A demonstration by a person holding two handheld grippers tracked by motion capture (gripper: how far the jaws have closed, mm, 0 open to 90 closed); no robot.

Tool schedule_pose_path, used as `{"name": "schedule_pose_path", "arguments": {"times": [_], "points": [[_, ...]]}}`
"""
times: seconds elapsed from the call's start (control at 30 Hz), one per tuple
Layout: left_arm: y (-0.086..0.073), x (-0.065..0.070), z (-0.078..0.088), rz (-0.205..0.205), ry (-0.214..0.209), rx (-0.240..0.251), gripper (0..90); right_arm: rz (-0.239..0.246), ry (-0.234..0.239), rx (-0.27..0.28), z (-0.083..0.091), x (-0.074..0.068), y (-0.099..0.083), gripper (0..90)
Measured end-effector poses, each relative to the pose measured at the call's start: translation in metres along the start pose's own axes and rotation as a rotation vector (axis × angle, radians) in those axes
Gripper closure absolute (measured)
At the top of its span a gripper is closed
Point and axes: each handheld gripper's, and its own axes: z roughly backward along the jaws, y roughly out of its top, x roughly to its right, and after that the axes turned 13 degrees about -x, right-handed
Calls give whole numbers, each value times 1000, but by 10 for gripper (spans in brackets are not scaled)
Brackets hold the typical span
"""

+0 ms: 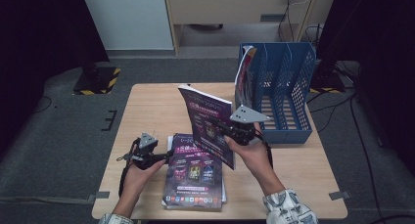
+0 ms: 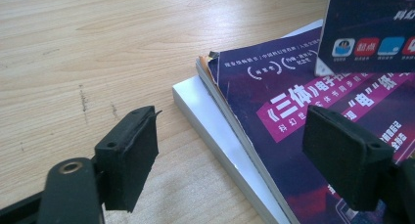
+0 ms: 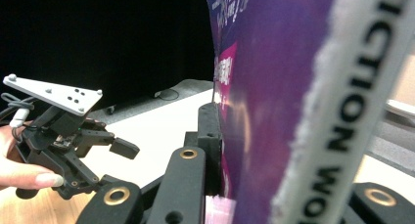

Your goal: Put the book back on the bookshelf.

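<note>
Purple magazine (image 1: 208,123) stands upright above the table (image 1: 147,111), pinched by the right tool (image 1: 220,127). Left tool (image 1: 169,156) gapes empty beside the stacked magazines (image 1: 193,177).

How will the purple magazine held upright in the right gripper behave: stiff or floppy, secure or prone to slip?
The magazine is thin and glossy, so it probably flexes above the right gripper. It stands upright now, so likely stiff enough near its spine. The glossy cover may slide between the jaws.
</note>
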Motion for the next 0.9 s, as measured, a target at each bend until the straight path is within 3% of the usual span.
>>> {"name": "schedule_pose_path", "arguments": {"times": [0.9], "points": [[-1, -1, 0, -9, 9, -8, 194, -16, -38, 27, 16, 11, 1, 828]]}}
